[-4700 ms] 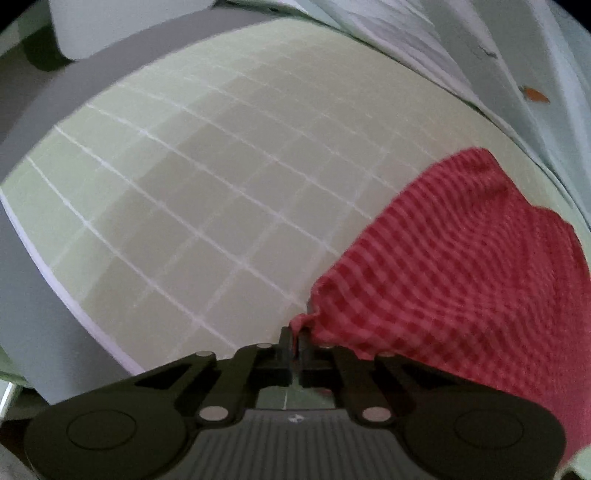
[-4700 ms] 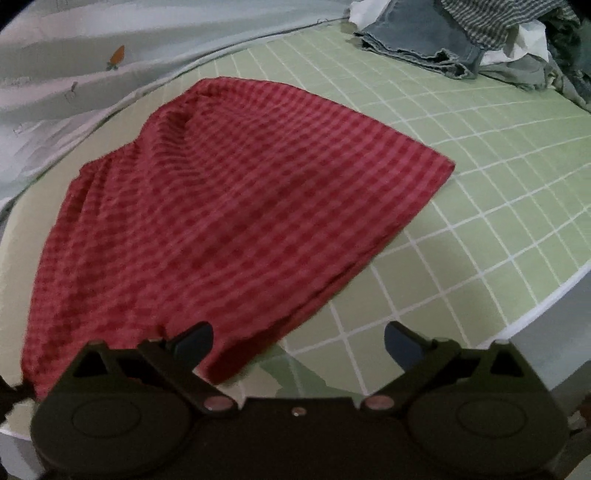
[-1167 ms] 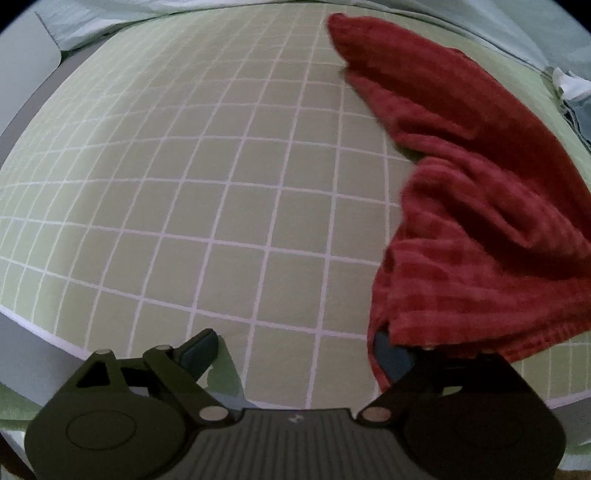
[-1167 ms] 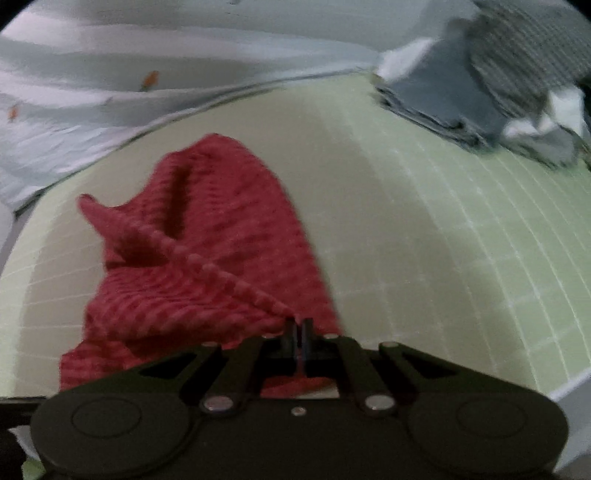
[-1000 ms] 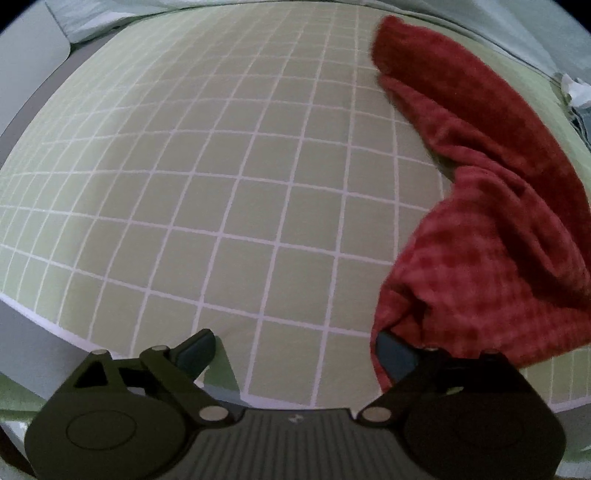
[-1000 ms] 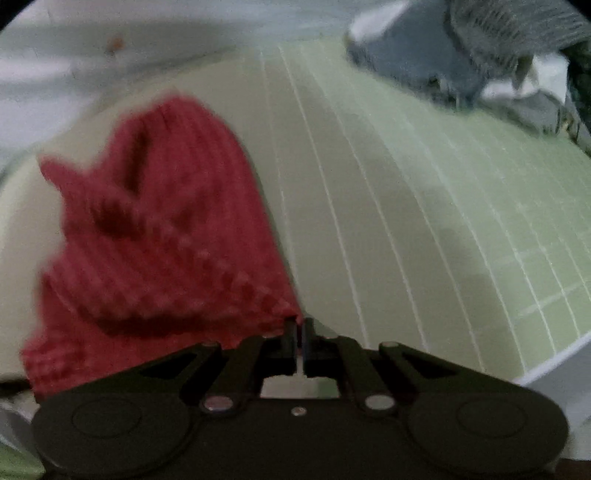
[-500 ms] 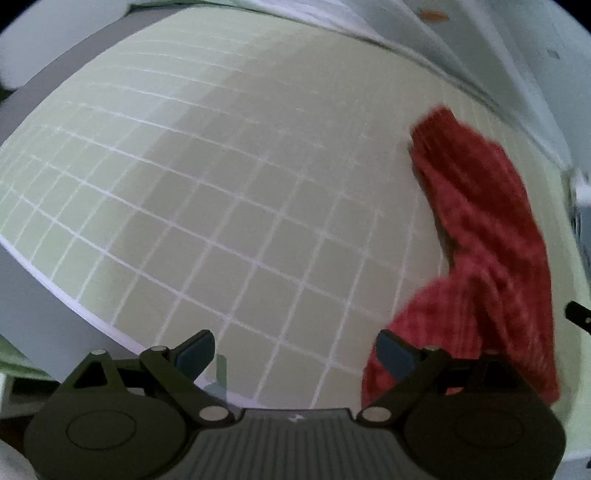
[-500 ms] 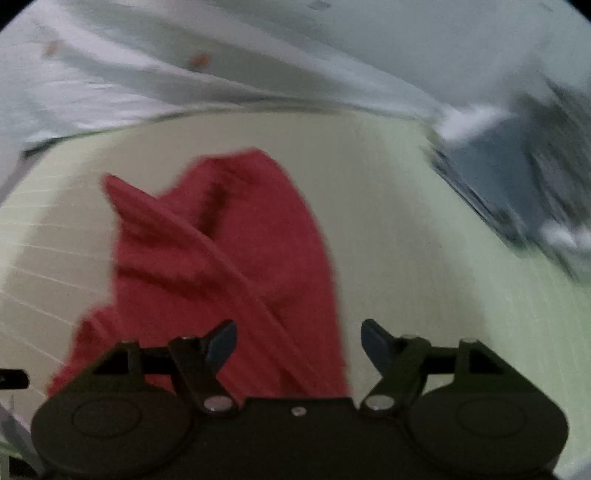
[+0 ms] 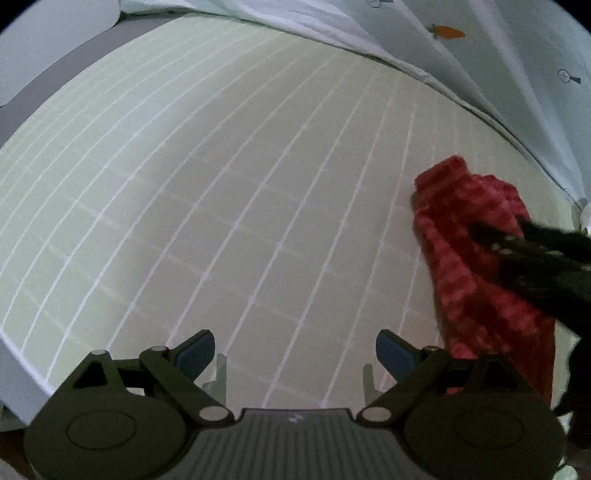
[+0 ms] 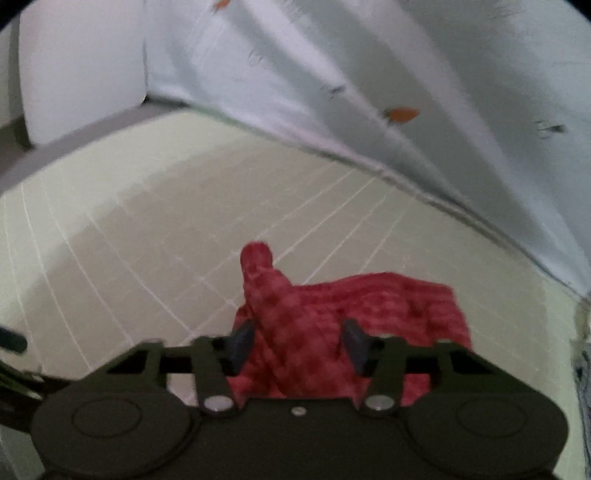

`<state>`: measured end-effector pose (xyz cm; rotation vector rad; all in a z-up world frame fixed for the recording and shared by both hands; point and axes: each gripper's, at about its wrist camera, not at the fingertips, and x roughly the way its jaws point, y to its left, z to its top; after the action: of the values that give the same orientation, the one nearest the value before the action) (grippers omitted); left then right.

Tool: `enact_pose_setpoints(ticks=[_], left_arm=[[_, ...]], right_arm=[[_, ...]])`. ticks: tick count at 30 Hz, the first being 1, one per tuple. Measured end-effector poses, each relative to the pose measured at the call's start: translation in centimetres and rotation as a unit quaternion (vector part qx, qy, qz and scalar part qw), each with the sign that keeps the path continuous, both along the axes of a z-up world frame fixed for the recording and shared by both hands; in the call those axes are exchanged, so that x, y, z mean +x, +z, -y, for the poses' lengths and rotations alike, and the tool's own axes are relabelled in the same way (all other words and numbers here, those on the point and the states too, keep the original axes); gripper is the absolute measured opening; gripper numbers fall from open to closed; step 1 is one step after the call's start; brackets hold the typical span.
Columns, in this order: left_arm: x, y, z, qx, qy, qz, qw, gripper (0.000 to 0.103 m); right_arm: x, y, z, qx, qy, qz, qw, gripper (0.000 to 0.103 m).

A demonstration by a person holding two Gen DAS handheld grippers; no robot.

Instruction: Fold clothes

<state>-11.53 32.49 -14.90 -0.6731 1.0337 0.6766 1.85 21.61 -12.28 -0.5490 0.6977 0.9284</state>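
A red checked cloth [image 9: 476, 280] lies bunched on the pale green gridded mat [image 9: 221, 184], at the right of the left wrist view. My left gripper [image 9: 295, 350] is open and empty, over bare mat to the left of the cloth. My right gripper [image 10: 299, 341] is open, its fingers [image 10: 242, 341] either side of a raised fold of the cloth [image 10: 295, 314], not closed on it. The right gripper also shows in the left wrist view [image 9: 535, 258] as a dark shape over the cloth.
A white sheet with small orange carrot prints [image 10: 402, 113] hangs behind the mat, also in the left wrist view [image 9: 448, 32]. A white panel [image 10: 81, 66] stands at the back left. The mat's front edge [image 9: 14, 354] drops off at lower left.
The right gripper, shut on a cloth corner a second ago, has opened and now straddles the bunched cloth. The left gripper stayed open and swung left, away from the cloth.
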Motion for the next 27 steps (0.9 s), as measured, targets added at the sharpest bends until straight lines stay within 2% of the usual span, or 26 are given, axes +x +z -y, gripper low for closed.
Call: enact_pose_setpoints(ticks=[1,2,3,6,7,9,11,12,13,14,16,20,25,27], left_arm=[[0.5,0.0,-0.2,0.001,0.000,0.000,1.0000,0.094],[1.0,-0.1,-0.4,0.001,-0.001,0.000,1.0000,0.094],[1.3,0.0,-0.6,0.005,-0.001,0.001,1.0000,0.094],[2.5,0.4,-1.2,0.024,0.002,0.002,0.9997,0.094],[2.8,0.6,-1.4,0.029,0.004,0.003,0.9996,0.094],[3.4,0.8,-1.7,0.036,0.012,0.008,0.9992,0.094],[3.8,0.8,-1.7,0.038,0.016,0.011,0.9991,0.094],[4.0,0.8,-1.7,0.037,0.015,0.010,0.9992,0.094],[4.2,0.7,-1.6,0.036,0.012,0.009,0.9993,0.094],[4.4,0.4,-1.5,0.034,0.010,0.003,0.9994,0.094],[4.6,0.2,-1.1,0.031,0.004,-0.007,0.9995,0.094],[4.4,-0.3,-0.1,0.022,-0.008,-0.017,0.9996,0.094],[4.1,-0.9,1.1,0.011,-0.025,-0.028,0.9992,0.094],[3.7,-0.9,1.7,0.013,-0.037,-0.033,0.9987,0.094]], right_arm=[[0.9,-0.5,-0.3,0.000,0.009,-0.019,1.000,0.008],[1.9,-0.7,-0.3,0.006,0.008,-0.045,0.999,0.002],[2.7,-0.5,0.0,0.020,0.003,-0.059,0.998,0.001],[5.7,2.0,2.5,0.112,-0.009,-0.103,0.988,0.001],[7.1,2.8,3.7,0.152,-0.021,-0.126,0.980,0.001],[10.8,3.8,6.6,0.231,-0.066,-0.174,0.955,0.001],[14.6,3.3,8.9,0.267,-0.125,-0.191,0.936,0.002],[16.0,2.7,9.5,0.259,-0.158,-0.180,0.936,0.004],[17.3,1.8,9.9,0.244,-0.184,-0.167,0.937,0.015],[18.5,0.9,10.2,0.220,-0.214,-0.161,0.938,0.036],[19.6,-0.2,11.0,0.184,-0.248,-0.162,0.937,0.046],[17.3,-1.2,15.2,0.199,-0.267,-0.183,0.925,0.053],[10.6,-3.5,18.5,0.113,-0.284,-0.196,0.932,0.047],[8.3,-3.7,19.6,0.092,-0.297,-0.204,0.929,0.046]])
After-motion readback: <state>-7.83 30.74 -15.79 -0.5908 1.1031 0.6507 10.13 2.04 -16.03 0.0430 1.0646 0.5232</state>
